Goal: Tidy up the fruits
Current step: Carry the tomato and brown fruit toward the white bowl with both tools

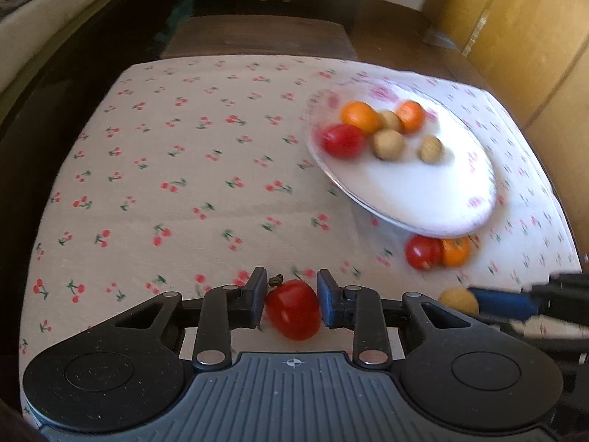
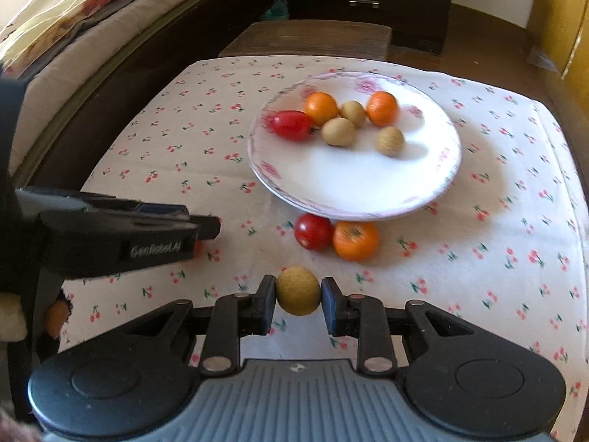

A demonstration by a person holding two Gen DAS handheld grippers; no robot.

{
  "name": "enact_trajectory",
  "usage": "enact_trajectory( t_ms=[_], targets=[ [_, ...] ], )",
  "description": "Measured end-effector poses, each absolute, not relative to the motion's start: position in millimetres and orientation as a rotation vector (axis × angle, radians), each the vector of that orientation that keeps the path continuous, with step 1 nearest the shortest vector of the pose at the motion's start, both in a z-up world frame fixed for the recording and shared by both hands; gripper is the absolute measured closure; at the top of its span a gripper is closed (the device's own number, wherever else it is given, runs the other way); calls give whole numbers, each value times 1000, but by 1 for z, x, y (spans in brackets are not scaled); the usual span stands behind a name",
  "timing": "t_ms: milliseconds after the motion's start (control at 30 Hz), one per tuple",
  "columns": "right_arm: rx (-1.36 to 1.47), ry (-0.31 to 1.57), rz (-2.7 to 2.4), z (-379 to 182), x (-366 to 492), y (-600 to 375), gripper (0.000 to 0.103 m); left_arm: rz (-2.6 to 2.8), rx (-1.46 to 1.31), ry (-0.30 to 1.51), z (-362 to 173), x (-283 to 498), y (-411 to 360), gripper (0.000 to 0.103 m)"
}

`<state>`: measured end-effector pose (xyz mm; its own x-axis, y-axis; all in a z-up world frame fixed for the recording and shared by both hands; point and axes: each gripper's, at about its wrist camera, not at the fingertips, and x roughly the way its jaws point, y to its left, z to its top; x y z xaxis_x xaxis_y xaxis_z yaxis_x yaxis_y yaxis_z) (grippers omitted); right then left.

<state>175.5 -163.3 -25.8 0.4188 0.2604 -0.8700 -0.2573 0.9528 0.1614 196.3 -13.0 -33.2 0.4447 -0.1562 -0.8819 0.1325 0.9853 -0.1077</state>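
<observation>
Two grips are live. Left gripper point(image 1: 292, 304) is clamped on a glossy red cherry tomato with a dried stem stub point(image 1: 292, 309); right gripper point(image 2: 298, 296) is clamped on a matte tan round fruit point(image 2: 298, 295), pads on opposite sides at its widest part. Both are held near the front of the cherry-print tablecloth point(image 2: 478, 258).

White round plate with pink floral rim point(image 2: 438, 188) sits further back and already carries six pieces: one red, two orange, three tan. A small red tomato point(image 2: 313, 231) and an orange tomato point(image 2: 355, 240) lie touching each other on the cloth, just beside the plate's near rim.

Handling, as a judgement: all light, round, prone to rolling. Tomato skin is slick and soft, so squeeze lightly across the middle. Tan fruit looks firmer and less slippery. Release low over the plate's middle.
</observation>
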Motion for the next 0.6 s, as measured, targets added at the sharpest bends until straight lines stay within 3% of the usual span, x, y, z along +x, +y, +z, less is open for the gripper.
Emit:
enact_trajectory(
  t_ms=[267, 600],
  targets=[
    [-6, 1123, 296, -33, 153, -178, 75, -275, 51, 1108, -35, 170, -43, 64],
    [-1, 1120, 269, -41, 154, -187, 75, -236, 12, 1087, -34, 167, -48, 53]
  ],
)
